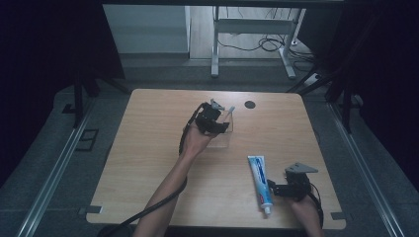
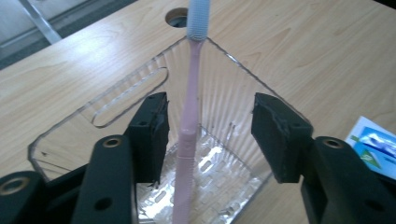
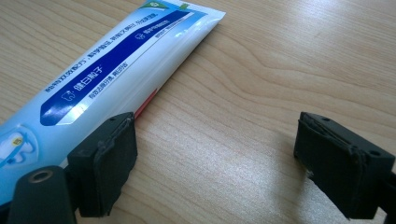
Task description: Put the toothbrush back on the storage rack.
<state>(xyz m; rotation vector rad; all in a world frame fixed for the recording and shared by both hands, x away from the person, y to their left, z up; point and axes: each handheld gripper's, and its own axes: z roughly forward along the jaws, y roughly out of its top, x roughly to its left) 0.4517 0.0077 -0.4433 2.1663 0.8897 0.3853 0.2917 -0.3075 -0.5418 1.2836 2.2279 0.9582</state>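
A pink toothbrush with a grey-white head stands tilted in a clear plastic box, its head leaning on the far corner of the rim. My left gripper hangs over the box with its jaws open on both sides of the handle; the handle is close to the left pad and clear of the right one. In the high view the left gripper is above the box at mid-table. A blue-and-white toothpaste tube lies near the front right. My right gripper stands open just right of the tube, with bare wood between its jaws.
The wooden table has a round black cable hole behind the box. Bare wood spreads over the left half. Beyond the far edge stand a white desk frame and loose cables on the floor.
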